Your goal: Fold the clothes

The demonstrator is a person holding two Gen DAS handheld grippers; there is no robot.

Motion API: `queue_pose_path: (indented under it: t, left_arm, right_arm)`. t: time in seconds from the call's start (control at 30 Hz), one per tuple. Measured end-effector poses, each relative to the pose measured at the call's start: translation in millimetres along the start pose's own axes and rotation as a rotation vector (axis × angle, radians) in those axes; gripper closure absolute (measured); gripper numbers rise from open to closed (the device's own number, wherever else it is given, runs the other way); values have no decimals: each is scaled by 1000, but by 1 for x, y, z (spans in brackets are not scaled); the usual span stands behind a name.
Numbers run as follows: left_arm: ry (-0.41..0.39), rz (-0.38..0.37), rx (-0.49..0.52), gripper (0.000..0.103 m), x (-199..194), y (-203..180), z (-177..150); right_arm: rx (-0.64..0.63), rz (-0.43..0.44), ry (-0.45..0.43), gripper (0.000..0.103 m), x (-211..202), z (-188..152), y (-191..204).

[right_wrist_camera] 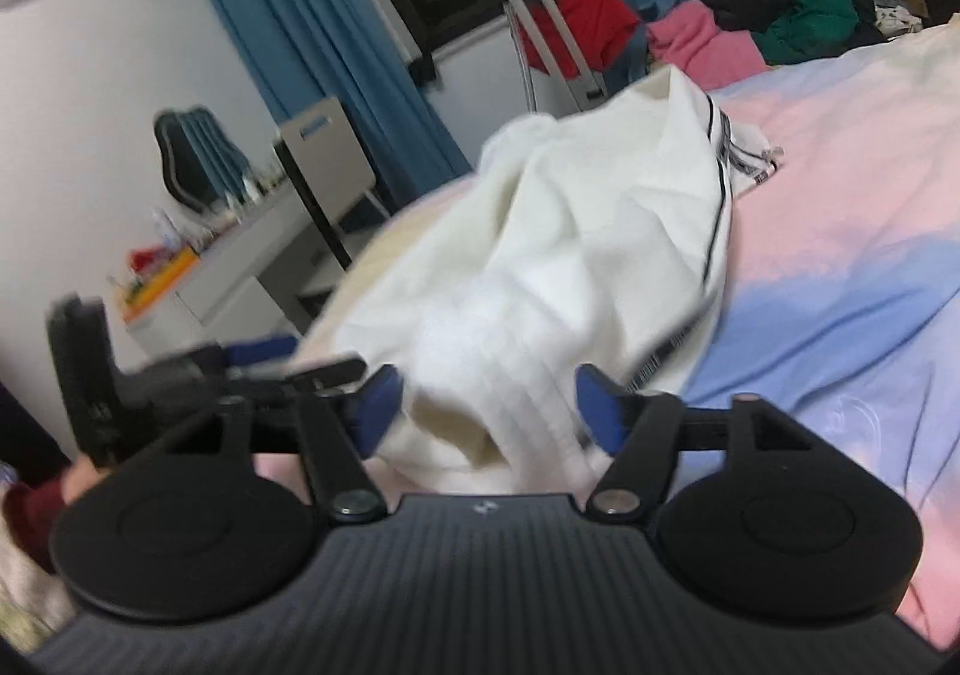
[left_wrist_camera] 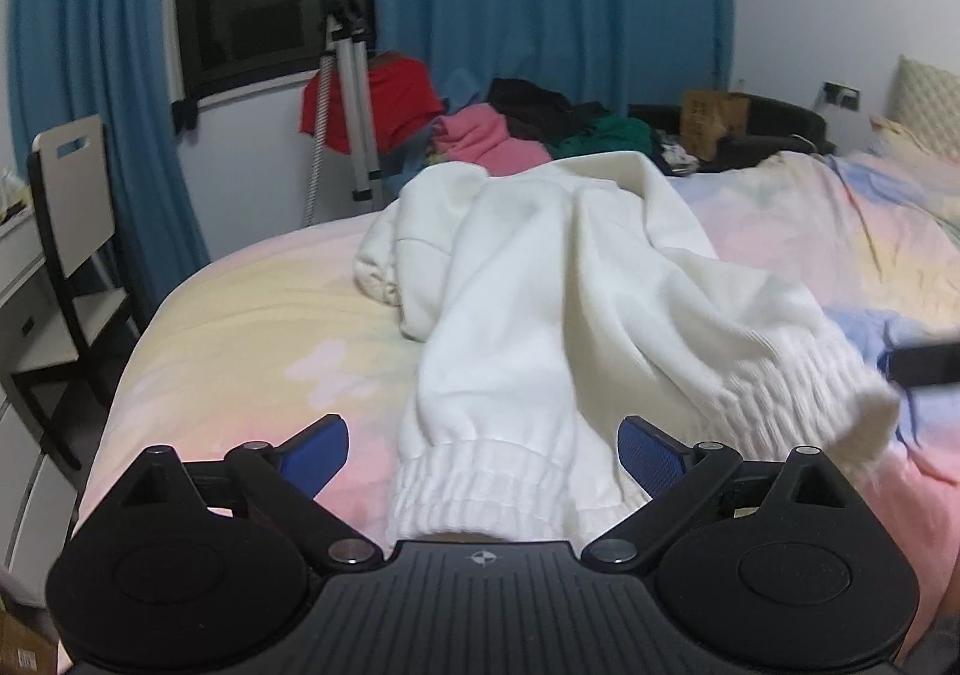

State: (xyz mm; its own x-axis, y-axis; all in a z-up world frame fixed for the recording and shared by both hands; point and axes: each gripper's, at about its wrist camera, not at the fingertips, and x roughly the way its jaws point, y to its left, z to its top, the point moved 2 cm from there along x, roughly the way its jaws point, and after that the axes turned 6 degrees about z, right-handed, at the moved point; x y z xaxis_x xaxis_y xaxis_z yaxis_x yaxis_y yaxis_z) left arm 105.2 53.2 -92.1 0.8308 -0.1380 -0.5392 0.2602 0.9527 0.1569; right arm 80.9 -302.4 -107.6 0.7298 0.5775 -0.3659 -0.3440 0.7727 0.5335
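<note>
White sweatpants (left_wrist_camera: pixel 540 267) lie stretched along the pastel bed (left_wrist_camera: pixel 240 327), ribbed cuffs toward me. My left gripper (left_wrist_camera: pixel 483 450) is open with one ribbed cuff (left_wrist_camera: pixel 474 495) lying between its blue pads. In the right wrist view the pants (right_wrist_camera: pixel 570 231) are bunched and lifted, blurred. My right gripper (right_wrist_camera: pixel 486 408) is open with the other ribbed cuff (right_wrist_camera: pixel 504 387) between its blue pads, apart from both. The left gripper also shows at the left of the right wrist view (right_wrist_camera: pixel 180 369). The right gripper's edge appears at the right of the left wrist view (left_wrist_camera: pixel 924 366).
A pile of pink, green and black clothes (left_wrist_camera: pixel 528 129) lies at the bed's far end. A tripod (left_wrist_camera: pixel 354 93) with a red garment (left_wrist_camera: pixel 372 99) stands by the window. A chair (left_wrist_camera: pixel 72 231) and desk stand left. A cardboard box (left_wrist_camera: pixel 714 120) sits at the back right.
</note>
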Motion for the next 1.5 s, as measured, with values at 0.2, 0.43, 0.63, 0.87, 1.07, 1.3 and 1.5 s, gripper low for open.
queue_pose_path:
  t: [0.2, 0.43, 0.63, 0.87, 1.07, 1.3, 1.5]
  left_arm:
    - [61, 25, 40, 7, 20, -5, -7]
    - [140, 46, -132, 44, 51, 13, -8]
    - [78, 47, -532, 85, 49, 83, 4]
    - [-49, 95, -718, 87, 40, 170, 47]
    - [-31, 264, -695, 87, 66, 240, 102]
    - [118, 358, -647, 86, 152, 298, 98]
    - [123, 357, -639, 76, 182, 294, 67]
  right_arm:
    - [184, -46, -64, 27, 0, 3, -27]
    - [336, -157, 32, 25, 40, -17, -64]
    - [399, -94, 56, 69, 61, -30, -66]
    - [469, 82, 119, 85, 71, -46, -24]
    - [429, 273, 209, 86, 140, -62, 61]
    - [309, 373, 318, 85, 236, -79, 115]
    - [209, 346, 368, 84, 251, -64, 106]
